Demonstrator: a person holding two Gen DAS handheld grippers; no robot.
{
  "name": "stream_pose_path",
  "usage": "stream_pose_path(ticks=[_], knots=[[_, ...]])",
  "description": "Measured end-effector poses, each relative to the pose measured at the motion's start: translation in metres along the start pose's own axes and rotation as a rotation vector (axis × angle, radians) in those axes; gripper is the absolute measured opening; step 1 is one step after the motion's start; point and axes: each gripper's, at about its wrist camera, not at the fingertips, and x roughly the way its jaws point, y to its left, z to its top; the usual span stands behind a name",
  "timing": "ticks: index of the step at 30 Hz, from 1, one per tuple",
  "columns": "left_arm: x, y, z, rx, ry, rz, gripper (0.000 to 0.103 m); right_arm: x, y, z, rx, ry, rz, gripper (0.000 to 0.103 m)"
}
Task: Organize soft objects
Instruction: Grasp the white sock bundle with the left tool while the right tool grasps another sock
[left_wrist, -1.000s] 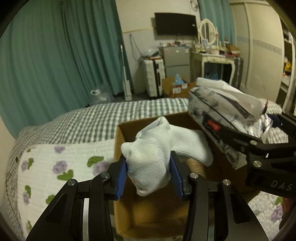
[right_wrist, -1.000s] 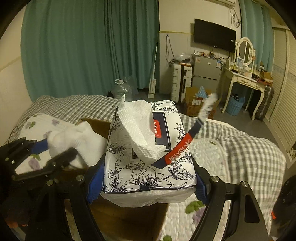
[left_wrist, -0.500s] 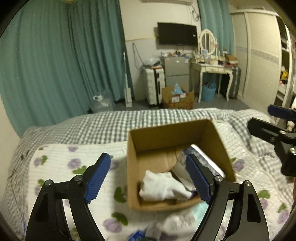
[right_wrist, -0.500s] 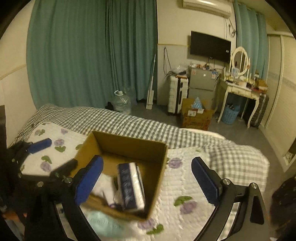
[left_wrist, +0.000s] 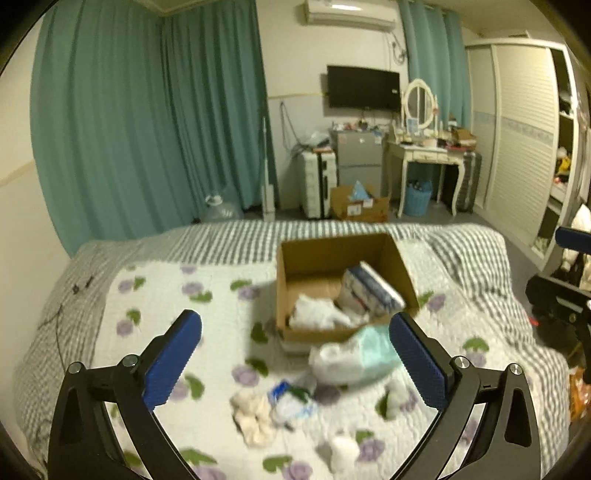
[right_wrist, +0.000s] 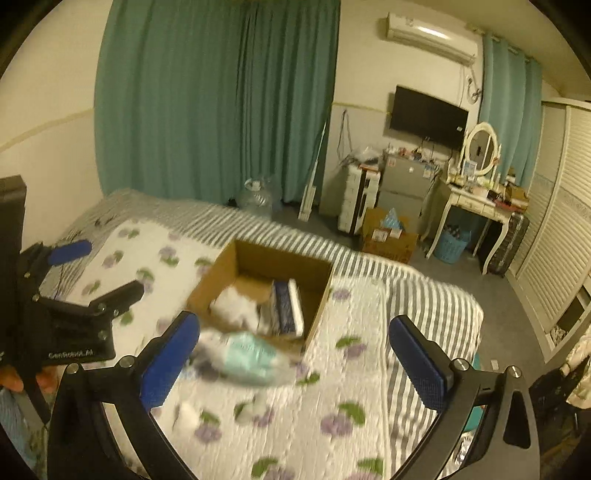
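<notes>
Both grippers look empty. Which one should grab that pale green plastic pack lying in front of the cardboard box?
Probably the right gripper: it is open, and the pale green plastic pack sits between its fingers, just before the cardboard box. In the left wrist view the pack lies off toward the open left gripper's right finger.

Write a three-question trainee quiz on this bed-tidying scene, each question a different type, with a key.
1. True or false: the left gripper is shut on a white sock.
2. Multiple choice: the tissue pack lies (A) on the quilt, (B) inside the cardboard box, (C) between the right gripper fingers.
3. Fill in: the soft pale-green packet lies on the quilt just ____ the box.

Key: 1 false, both grippers are open and hold nothing; 2 B; 3 outside.
</notes>
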Motion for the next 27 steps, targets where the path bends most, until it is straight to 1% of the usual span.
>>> stream_pose_path(ticks=[3, 5, 7, 9, 12, 13, 14, 15, 18, 20, 22, 23, 24, 25, 27], knots=[[0.008, -0.005, -0.029, -0.008, 0.046, 0.006, 0.103, 0.004, 0.008, -0.025, -0.017, 0.025, 0.011, 0.103], [0.02, -0.008, -0.05, -0.015, 0.081, 0.009, 0.103, 0.016, 0.012, -0.044, -0.027, 0.051, 0.027, 0.103], [0.038, -0.012, -0.071, -0.01, 0.127, 0.016, 0.103, 0.035, 0.015, -0.065, -0.019, 0.096, 0.051, 0.103], [0.053, -0.016, -0.089, -0.001, 0.153, 0.035, 0.103, 0.06, 0.018, -0.087, -0.013, 0.142, 0.076, 0.103], [0.082, -0.022, -0.116, 0.013, 0.218, 0.039, 0.102, 0.097, 0.021, -0.114, -0.016, 0.204, 0.069, 0.103], [0.088, -0.023, -0.124, 0.012, 0.234, 0.037, 0.102, 0.109, 0.023, -0.121, -0.02, 0.224, 0.046, 0.103], [0.092, -0.024, -0.128, 0.012, 0.244, 0.035, 0.102, 0.119, 0.024, -0.127, -0.028, 0.24, 0.015, 0.103], [0.099, -0.027, -0.136, 0.013, 0.263, 0.031, 0.102, 0.126, 0.024, -0.13, -0.029, 0.249, 0.006, 0.103], [0.109, -0.031, -0.151, 0.021, 0.3, 0.026, 0.102, 0.147, 0.024, -0.141, -0.004, 0.264, 0.026, 0.103], [0.112, -0.034, -0.161, 0.031, 0.308, 0.028, 0.102, 0.156, 0.024, -0.147, 0.004, 0.269, 0.039, 0.102], [0.113, -0.037, -0.17, 0.055, 0.32, 0.06, 0.102, 0.165, 0.024, -0.154, 0.018, 0.287, 0.056, 0.098], [0.114, -0.038, -0.175, 0.064, 0.328, 0.054, 0.102, 0.171, 0.024, -0.157, 0.025, 0.306, 0.064, 0.097], [0.114, -0.042, -0.18, 0.077, 0.344, 0.031, 0.101, 0.174, 0.024, -0.159, 0.023, 0.317, 0.066, 0.097], [0.113, -0.045, -0.182, 0.091, 0.352, 0.017, 0.096, 0.177, 0.025, -0.161, 0.021, 0.326, 0.071, 0.097], [0.112, -0.055, -0.187, 0.134, 0.357, -0.006, 0.091, 0.18, 0.027, -0.162, 0.023, 0.331, 0.075, 0.097]])
